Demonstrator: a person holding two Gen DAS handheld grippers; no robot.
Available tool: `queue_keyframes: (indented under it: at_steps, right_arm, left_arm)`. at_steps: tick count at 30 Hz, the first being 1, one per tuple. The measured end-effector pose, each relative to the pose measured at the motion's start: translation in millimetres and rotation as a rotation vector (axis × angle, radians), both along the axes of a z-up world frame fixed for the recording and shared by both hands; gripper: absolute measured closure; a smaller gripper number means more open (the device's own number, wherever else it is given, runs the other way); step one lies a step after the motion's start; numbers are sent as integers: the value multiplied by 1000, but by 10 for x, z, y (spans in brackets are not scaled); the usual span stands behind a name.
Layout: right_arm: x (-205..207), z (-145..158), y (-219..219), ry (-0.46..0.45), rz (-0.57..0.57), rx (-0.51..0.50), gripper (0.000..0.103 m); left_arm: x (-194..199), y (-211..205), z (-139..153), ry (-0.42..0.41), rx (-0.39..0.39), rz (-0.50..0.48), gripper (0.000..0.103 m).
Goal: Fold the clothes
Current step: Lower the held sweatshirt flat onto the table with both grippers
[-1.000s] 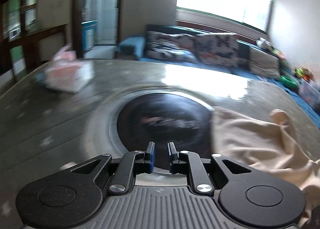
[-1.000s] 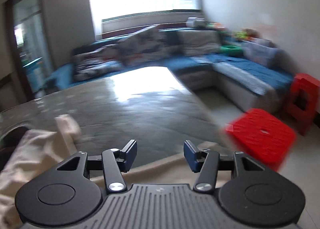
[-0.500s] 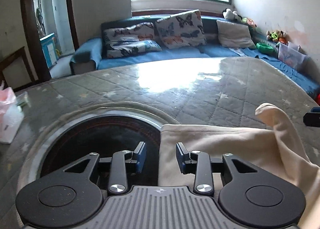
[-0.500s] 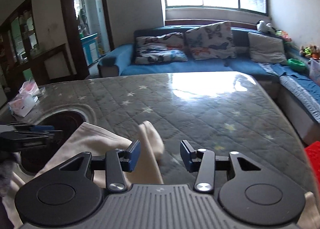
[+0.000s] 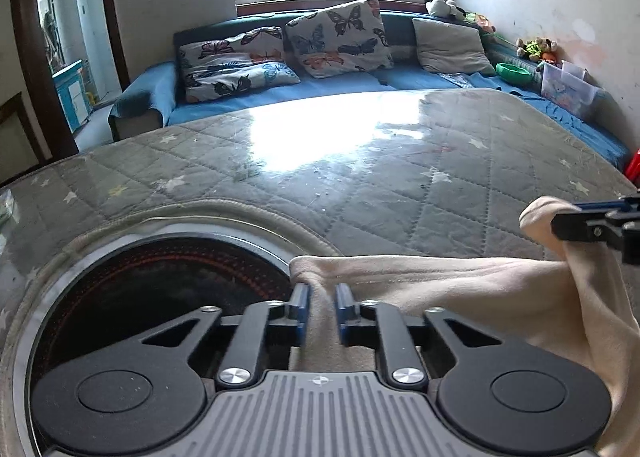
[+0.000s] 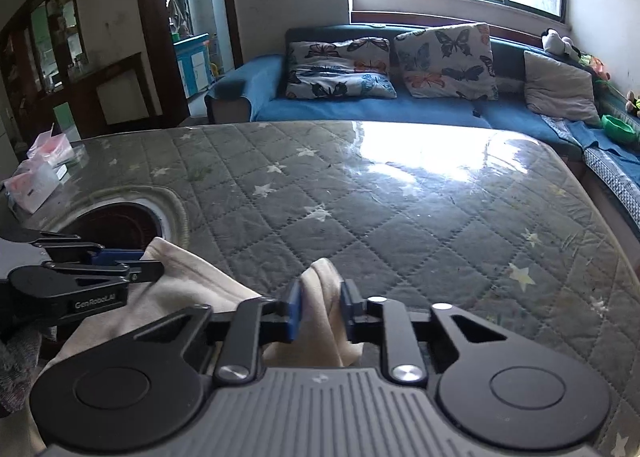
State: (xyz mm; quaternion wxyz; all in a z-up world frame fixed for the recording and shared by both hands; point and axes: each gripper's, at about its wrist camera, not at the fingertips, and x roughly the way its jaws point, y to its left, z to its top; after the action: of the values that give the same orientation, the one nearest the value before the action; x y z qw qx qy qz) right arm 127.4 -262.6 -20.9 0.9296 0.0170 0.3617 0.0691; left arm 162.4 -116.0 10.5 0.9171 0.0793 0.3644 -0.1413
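Reaching forward low over the table (image 5: 400,185), the left gripper (image 5: 320,307) points level toward the sofa (image 5: 360,81), its body just above the dark round opening (image 5: 140,285) cut into the table's quilted grey cover. Its two blue-padded fingers are drawn close together with a fold of the cream garment (image 5: 460,289) pinched between them, the cloth filling the narrow gap. The right gripper (image 6: 319,311) sits at about the same height, further from the round opening, also aimed at the sofa. Its fingers are likewise nearly closed and clamp a bunched tip of the same garment, which pokes up past the pads as a small rounded peak. From the left camera that gripper shows at the far right edge, holding the raised corner of cloth.

Between the two grips the cream garment stretches as a soft, slightly sagging band along the near side of the table, its left corner lying at the rim of the round opening. The rest of the fabric hangs down toward the near edge, creased and loose. A tissue pack (image 6: 36,177) sits on the table beyond the round opening, well apart from the garment.
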Motion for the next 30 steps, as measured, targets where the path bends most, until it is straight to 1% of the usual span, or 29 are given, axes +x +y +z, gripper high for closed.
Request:
queue_keyframes:
  at_steps: [2,5,8,10,12,13,14,16,17,19,21,27,28,30]
  right_arm:
    - [5,3,-11,-2,0,-2,93]
    - [-39,60,-75,-36,-22,0,95]
    - [-89,124,-167,-75,-61,17,96]
    - [-135,162,-254,-107,-102,39,96]
    - [-122,139,-326,-99,-144,32,93]
    - [-111,122,-361,-92,-164,26,92]
    - [-80,85,-396,-67,-176,10,89]
    - [-59,20,-409,-46,-171,-5,84]
    - [-53,-6,-407,-43,-165,-15,84]
    - [-33,-33,-375,-43,-138,-23,84]
    - [-4,-57,-326,-40,-102,-14,84]
    - [208,-221,-139,5,-39,-31,84]
    - [244,-249,-108,13,-29,-34,84]
    - [317,-306,-45,28,-8,-40,81]
  left_arm:
    - [-7,27,11,-15,-2,14,100]
    - [-29,74,59,-54,-10,43,101]
    - [-49,169,159,-109,-22,105,101]
    - [-39,255,194,-142,-53,145,101]
    - [-29,341,228,-175,-85,184,101]
    - [-4,376,232,-173,-95,199,100]
    - [43,397,212,-141,-97,204,97]
    - [82,451,173,-105,-107,209,96]
    - [89,467,163,-97,-106,210,95]
    - [60,454,174,-115,-88,198,90]
    - [47,399,168,-100,-94,151,90]
    - [12,230,141,-53,-107,16,90]
    - [22,188,106,-43,-95,5,90]
    - [64,143,39,-31,-73,3,90]
